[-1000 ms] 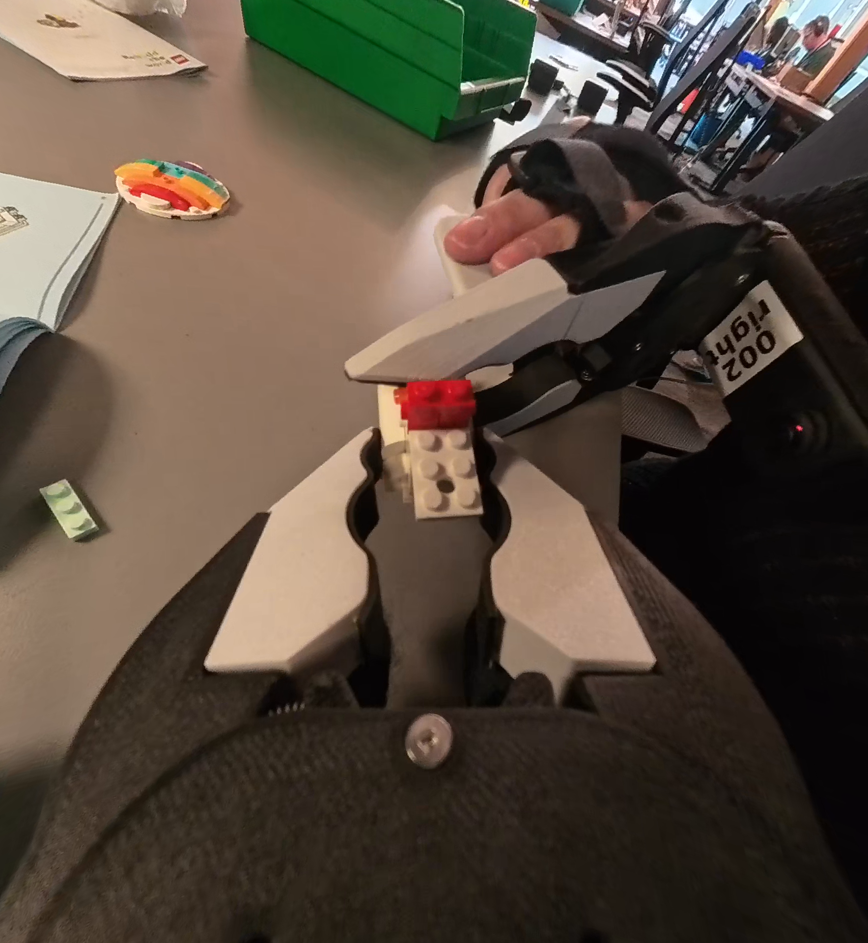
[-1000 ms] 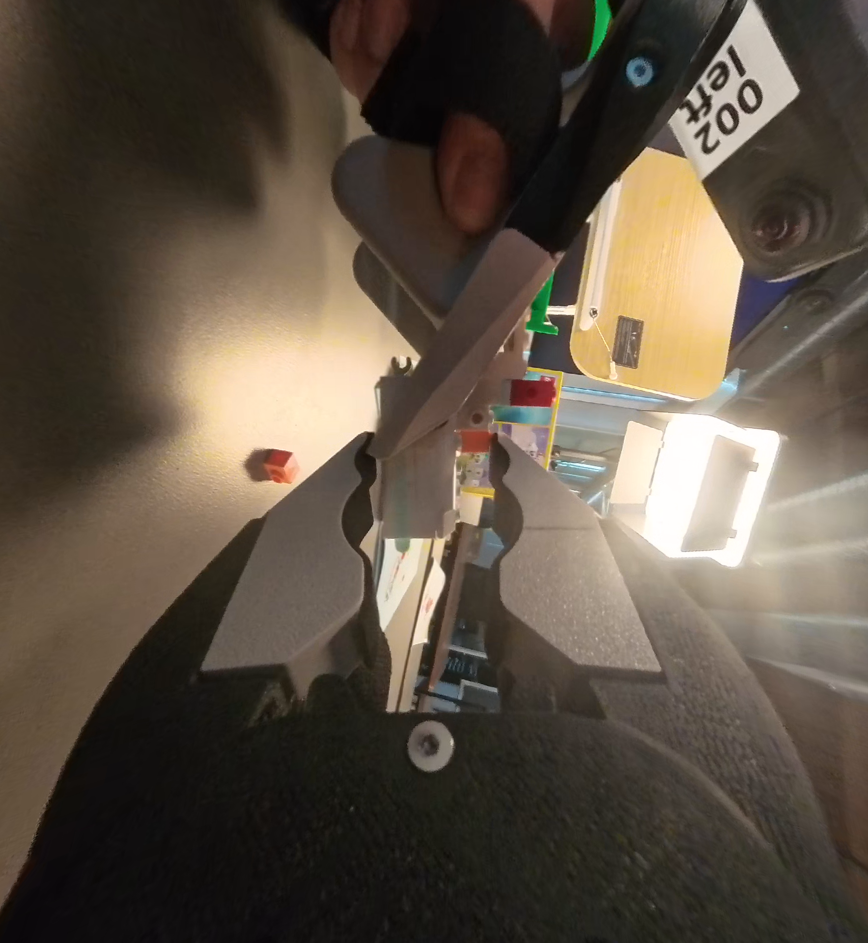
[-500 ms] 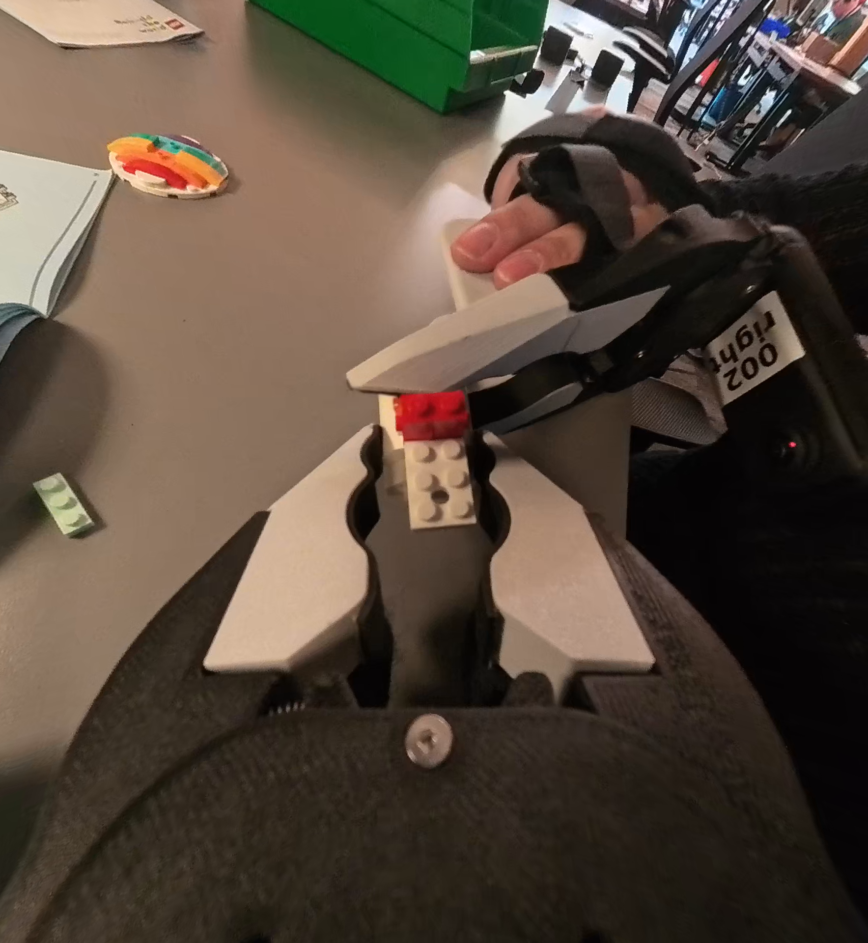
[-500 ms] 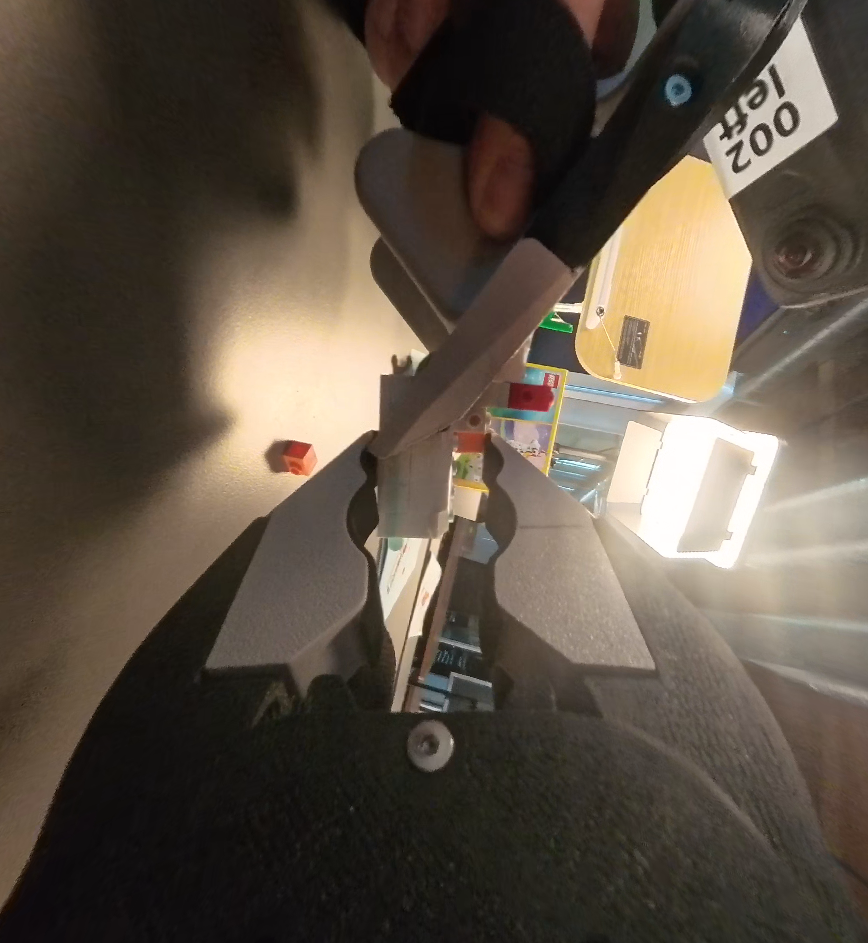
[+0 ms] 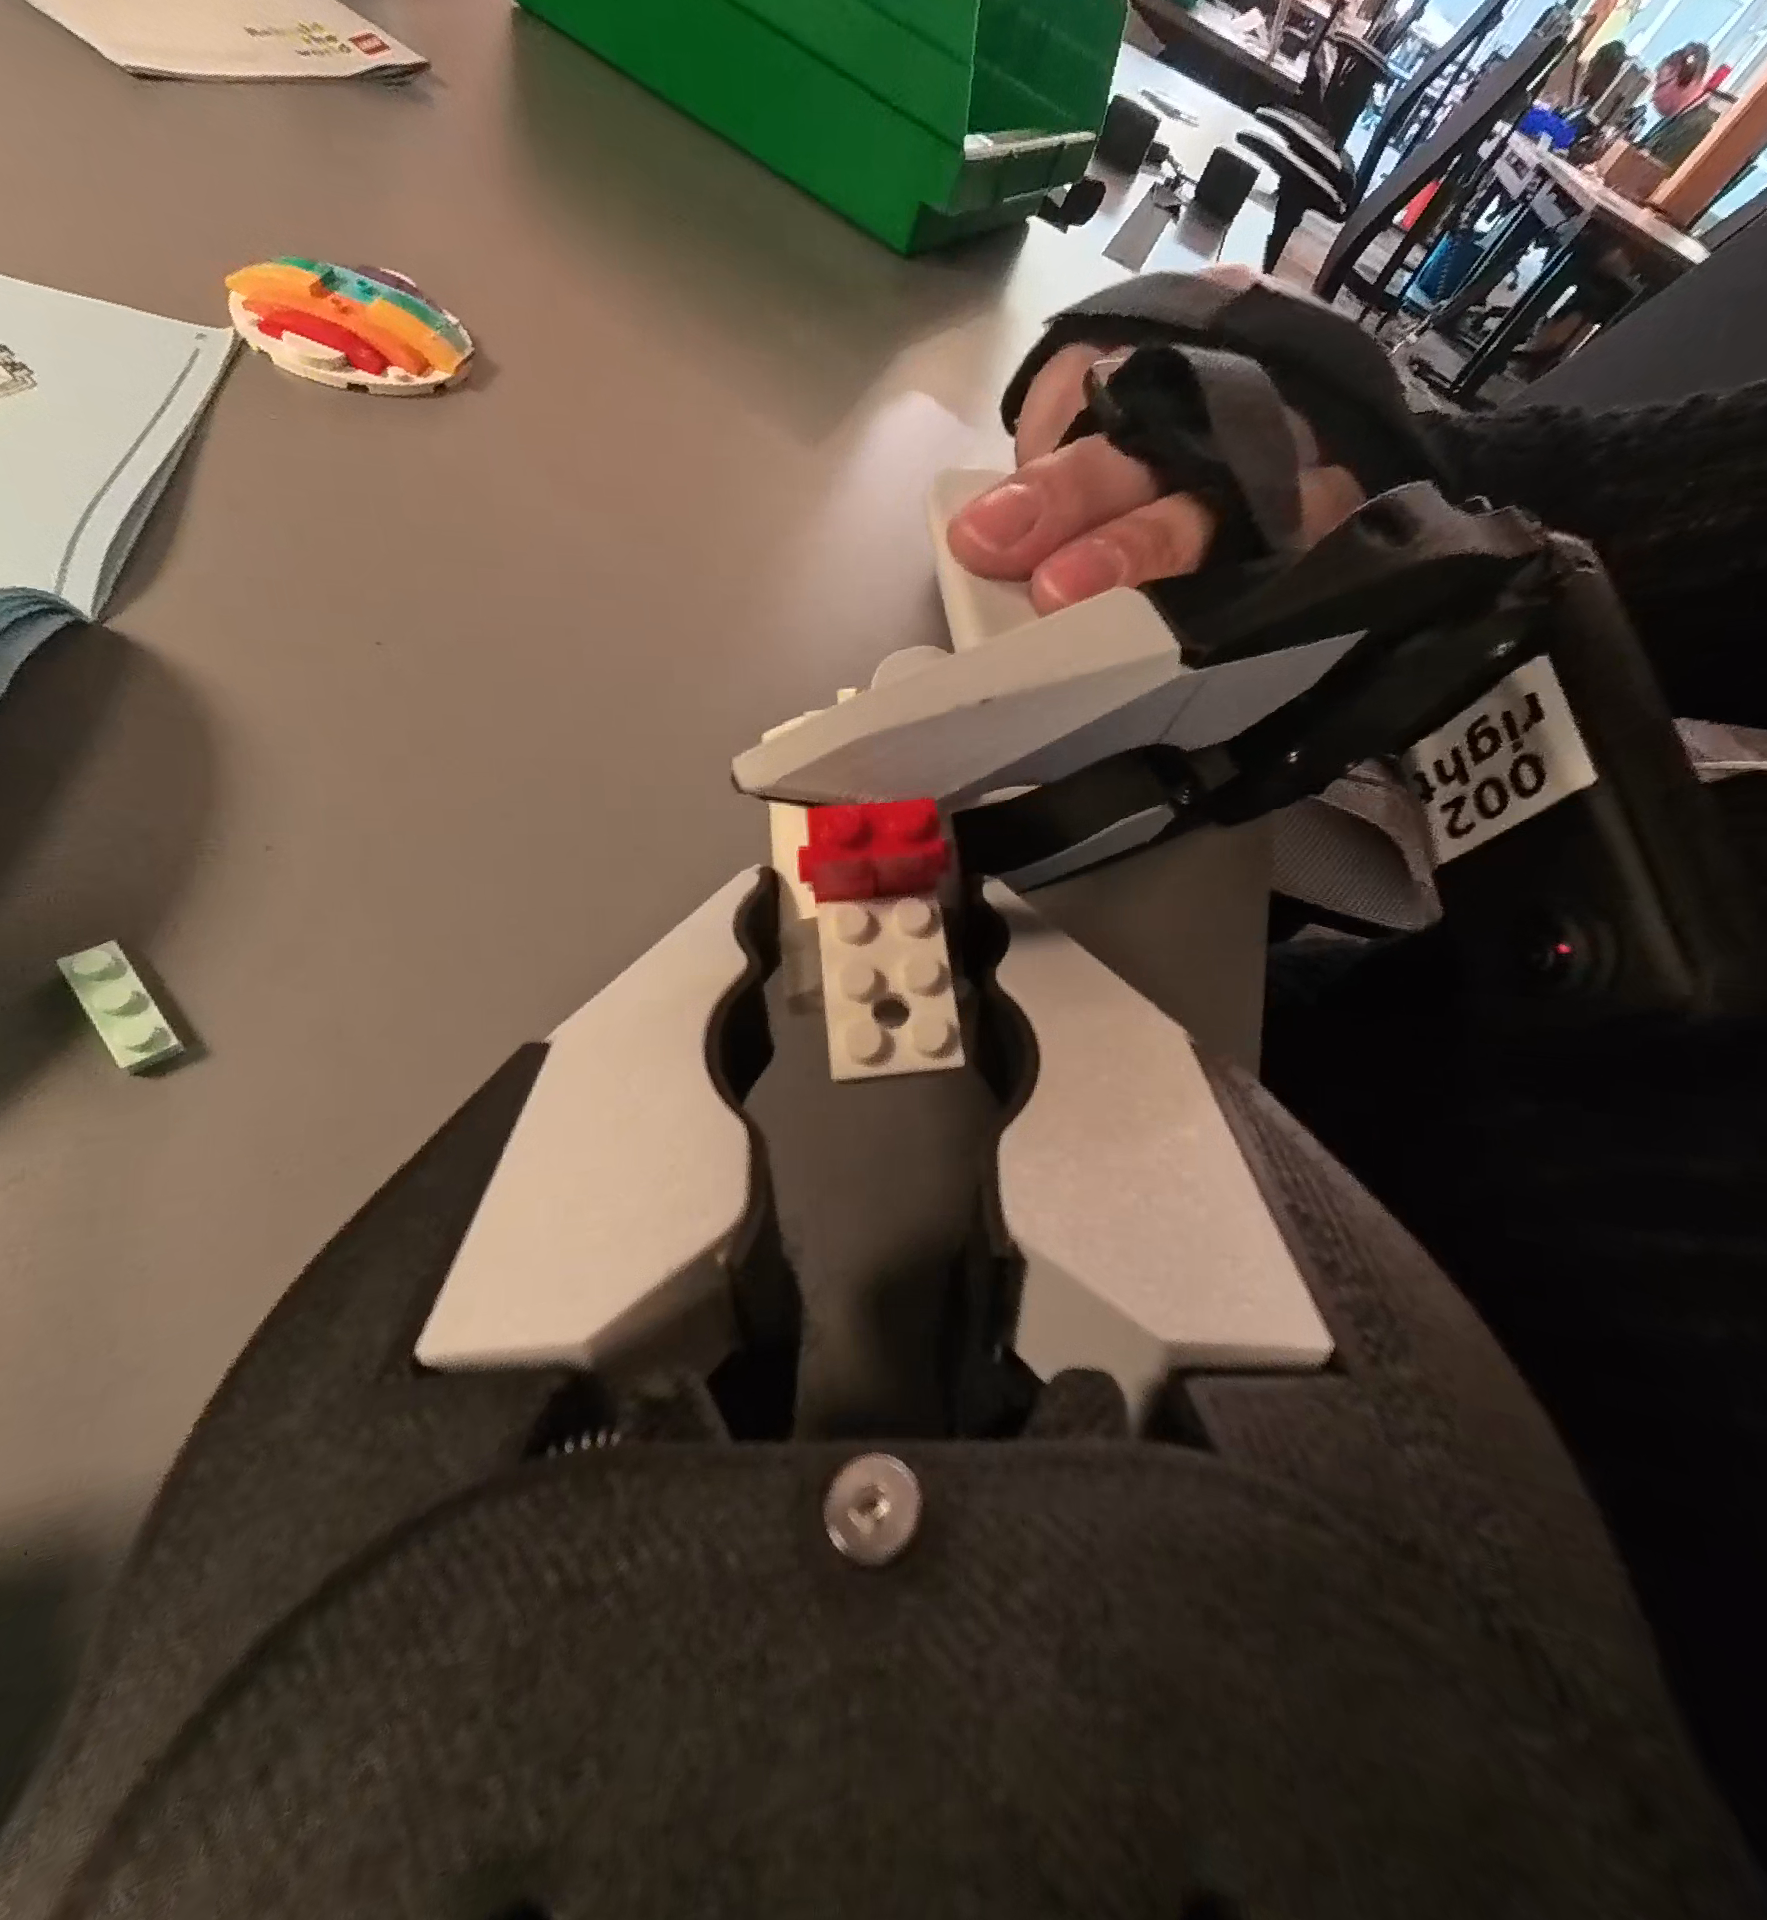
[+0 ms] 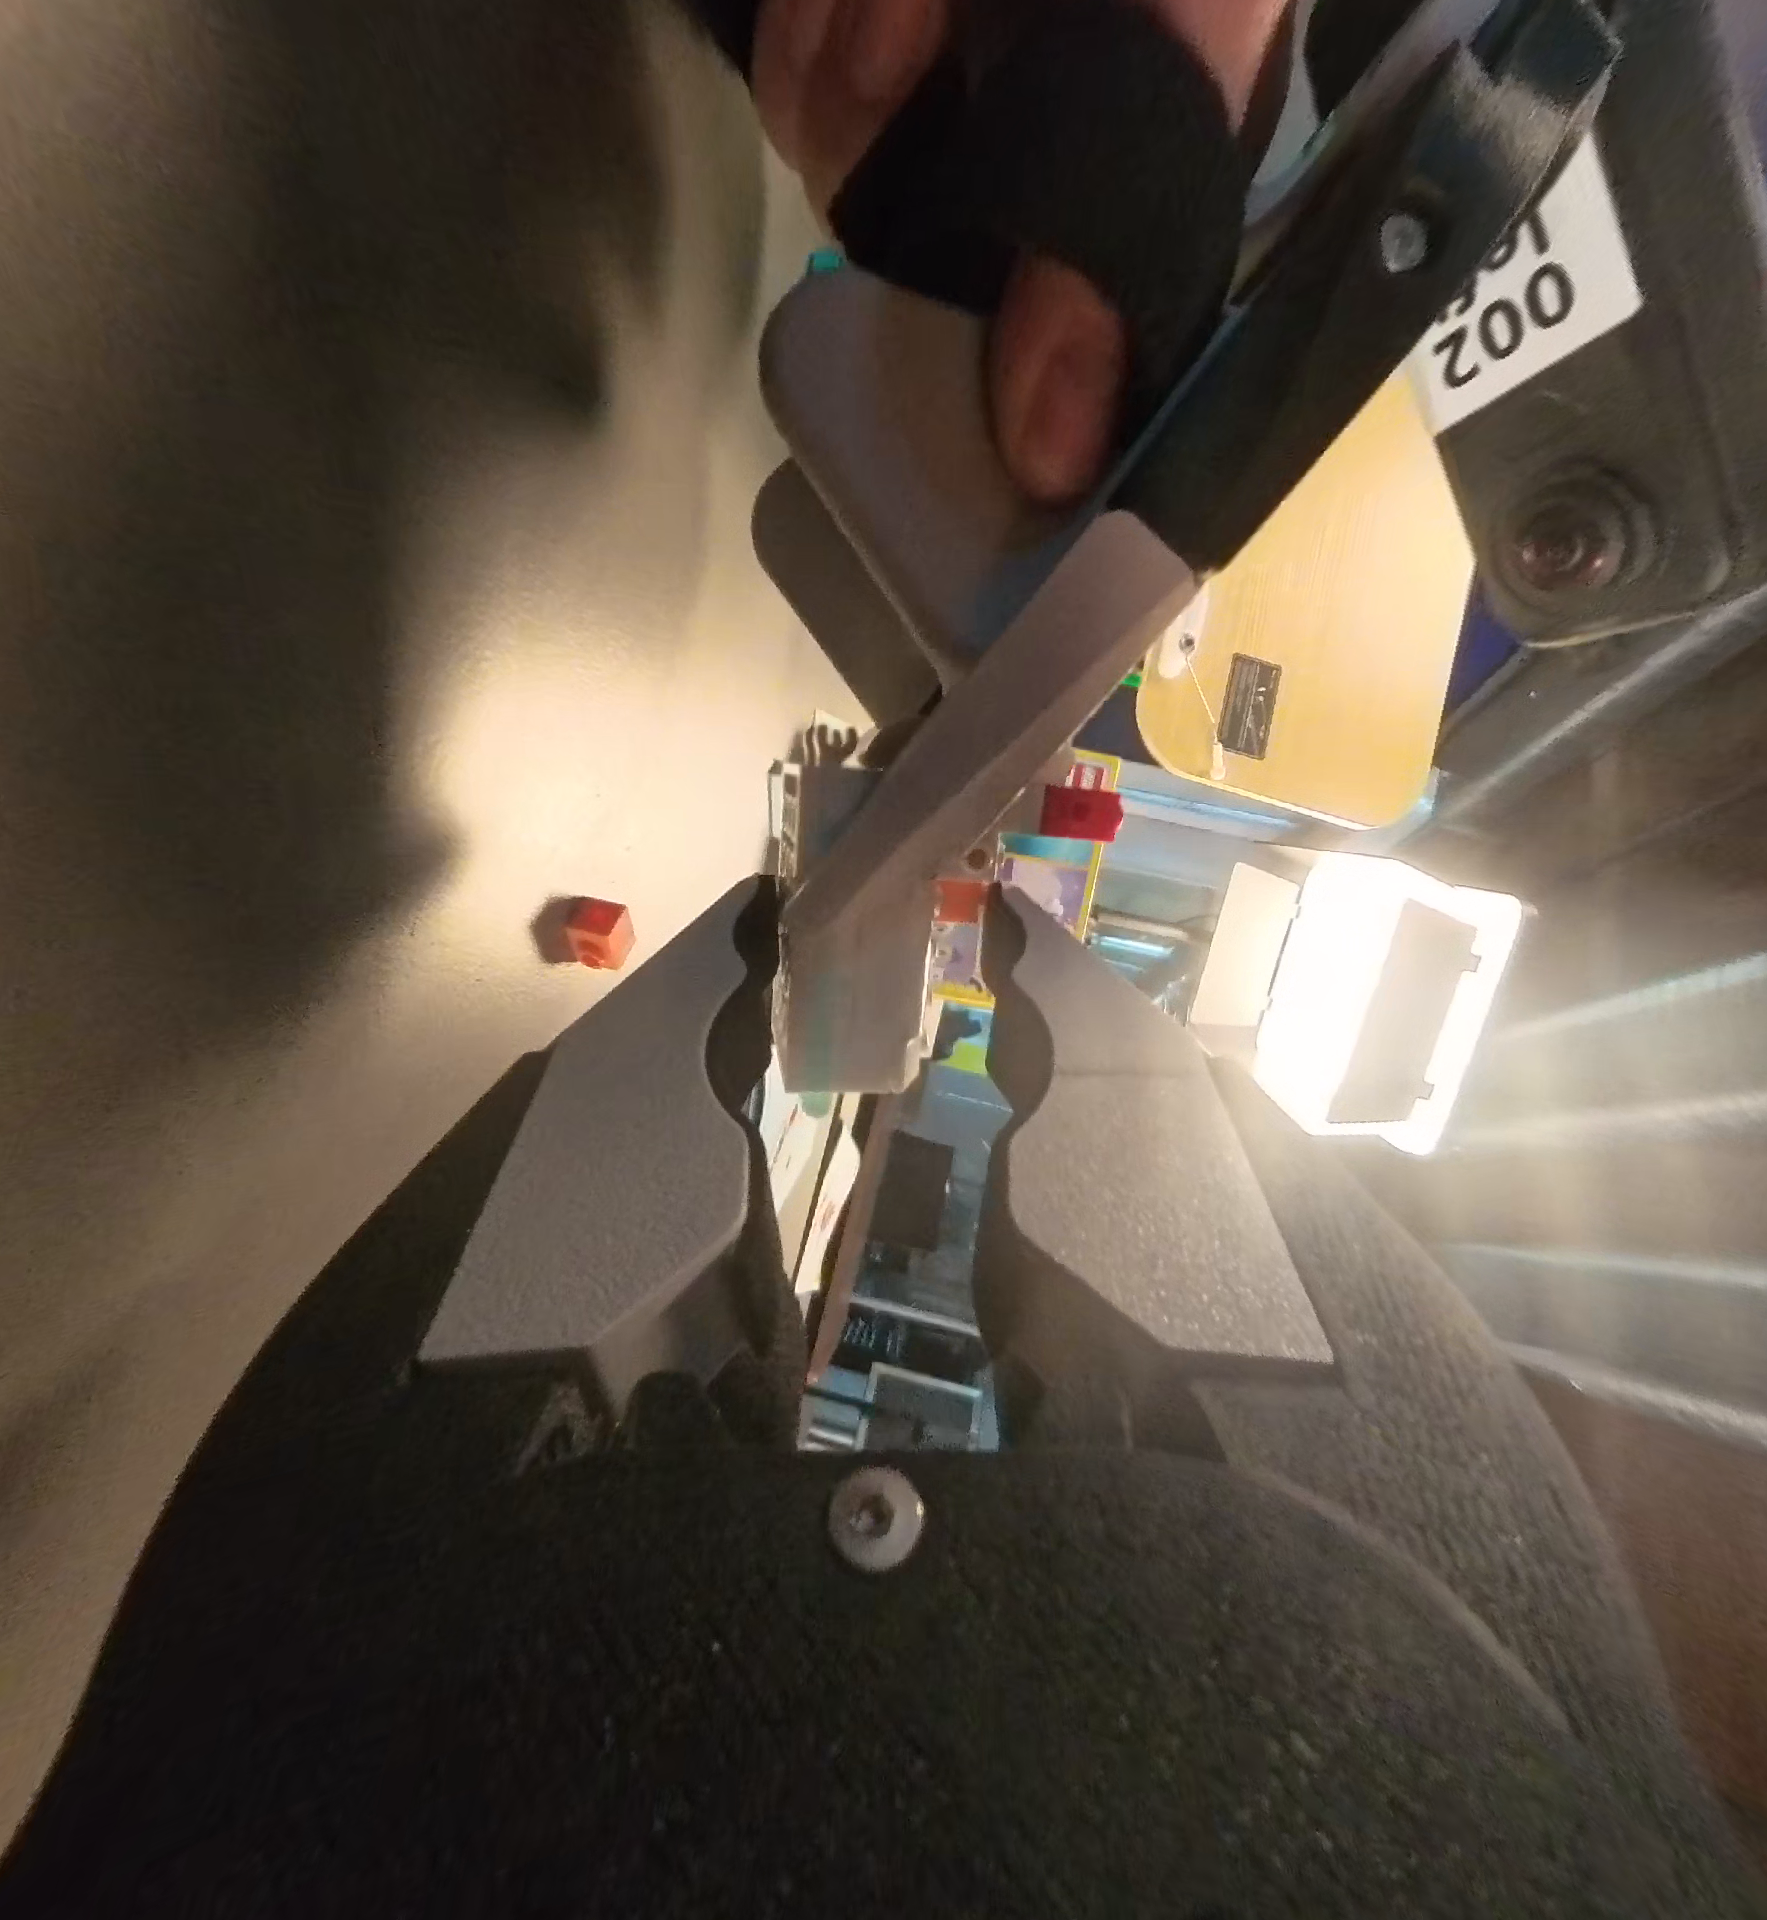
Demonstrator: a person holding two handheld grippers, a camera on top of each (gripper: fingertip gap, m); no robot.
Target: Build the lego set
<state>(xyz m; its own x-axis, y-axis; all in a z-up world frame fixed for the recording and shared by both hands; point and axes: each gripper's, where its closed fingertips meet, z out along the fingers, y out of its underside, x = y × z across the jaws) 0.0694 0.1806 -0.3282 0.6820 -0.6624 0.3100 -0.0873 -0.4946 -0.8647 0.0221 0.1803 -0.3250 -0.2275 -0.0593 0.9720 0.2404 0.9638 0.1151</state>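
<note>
Left wrist view: the left gripper (image 5: 874,914) was clamped on a white plate (image 5: 894,997) topped by red bricks (image 5: 874,850), held above the grey table (image 5: 567,644). The right gripper (image 5: 848,790) crossed over it, a grey fingertip touching the red bricks from above. Open table lay to the left, with a pale green plate (image 5: 126,1006) near the near edge, a round rainbow build (image 5: 347,330) farther off and a booklet (image 5: 37,416) at the frame's left edge.

Right wrist view: the right gripper (image 6: 884,914) was closed around the white plate (image 6: 853,1029), its right fingertip touching a red brick (image 6: 962,899); the left gripper's finger (image 6: 972,790) cut diagonally across. A loose red brick (image 6: 585,928) sat apart on the table (image 6: 235,520).
</note>
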